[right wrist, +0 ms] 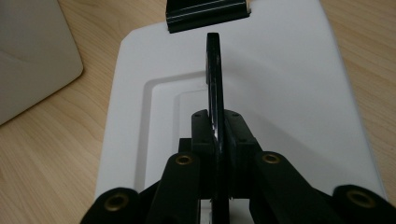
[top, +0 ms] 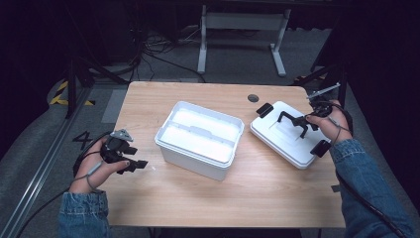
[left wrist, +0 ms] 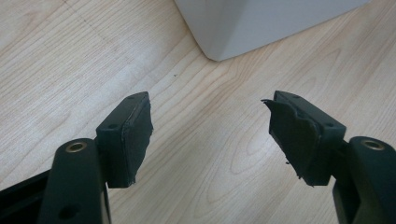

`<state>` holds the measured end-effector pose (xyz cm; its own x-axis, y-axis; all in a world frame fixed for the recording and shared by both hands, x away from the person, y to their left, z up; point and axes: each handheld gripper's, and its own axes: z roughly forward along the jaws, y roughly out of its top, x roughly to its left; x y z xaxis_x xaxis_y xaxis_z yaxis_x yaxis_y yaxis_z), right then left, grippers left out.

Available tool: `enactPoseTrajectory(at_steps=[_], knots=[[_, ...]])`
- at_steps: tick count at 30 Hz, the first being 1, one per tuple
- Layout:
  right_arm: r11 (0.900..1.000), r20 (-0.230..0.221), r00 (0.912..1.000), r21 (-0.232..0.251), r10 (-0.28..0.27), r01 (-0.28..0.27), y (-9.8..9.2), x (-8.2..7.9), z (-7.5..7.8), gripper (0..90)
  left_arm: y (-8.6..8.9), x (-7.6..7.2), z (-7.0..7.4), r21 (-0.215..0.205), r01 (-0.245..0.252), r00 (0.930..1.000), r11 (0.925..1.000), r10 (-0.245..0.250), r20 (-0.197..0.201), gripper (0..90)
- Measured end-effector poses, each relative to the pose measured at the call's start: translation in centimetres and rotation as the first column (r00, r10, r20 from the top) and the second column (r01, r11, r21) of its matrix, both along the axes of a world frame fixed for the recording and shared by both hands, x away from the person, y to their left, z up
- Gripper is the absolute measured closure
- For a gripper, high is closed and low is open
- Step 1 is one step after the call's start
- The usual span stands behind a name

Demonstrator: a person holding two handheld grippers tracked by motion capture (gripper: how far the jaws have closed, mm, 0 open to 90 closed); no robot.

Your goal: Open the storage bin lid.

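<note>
1. Right tool (right wrist: 218, 140) clamped on the lid's black handle (top: 292, 120), right of frame, likely to lift the lid (top: 287, 141).
2. Left tool (left wrist: 210, 135) spread apart, holding nothing, low over desk (top: 247, 193) at lower left, probably waiting.
3. Open box (top: 200, 139) mid-desk, uncovered, lid beside it.

One white box (top: 198, 141), one lid (top: 287, 136), two hand-held grippers (top: 130, 162) (top: 298, 125).
</note>
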<state>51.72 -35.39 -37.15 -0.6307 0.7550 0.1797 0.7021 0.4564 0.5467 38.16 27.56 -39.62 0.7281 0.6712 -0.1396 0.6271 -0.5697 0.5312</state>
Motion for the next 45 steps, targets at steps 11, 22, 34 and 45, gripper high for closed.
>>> enactPoseTrajectory(at_steps=[11, 22, 34, 45], knots=[[1.000, -0.026, 0.9996, 0.026, -0.014, 0.015, -0.3, 0.2, -2.4, 84.5, 0.0, 0.0, 0.0, 0.000, -0.002, 1.0000, 1.0000, 0.002, 0.000, 30.7], [0.999, -0.043, 0.9988, 0.034, -0.025, 0.026, -0.7, 0.2, -3.7, 84.2, 0.1, 0.0, 0.0, 0.004, 0.001, 1.0000, 1.0000, -0.001, 0.002, 30.7], [0.998, -0.059, 0.9972, 0.039, -0.046, 0.049, -1.2, 0.3, -4.4, 81.2, 0.1, 0.0, -0.1, 0.010, 0.005, 1.0000, 0.9999, -0.005, -0.003, 30.3], [0.995, 0.047, 0.9946, 0.034, -0.092, 0.091, -1.3, 0.1, -3.1, 50.6, 0.1, -0.1, -0.2, 0.008, 0.004, 1.0000, 1.0000, -0.004, -0.004, 30.0]])
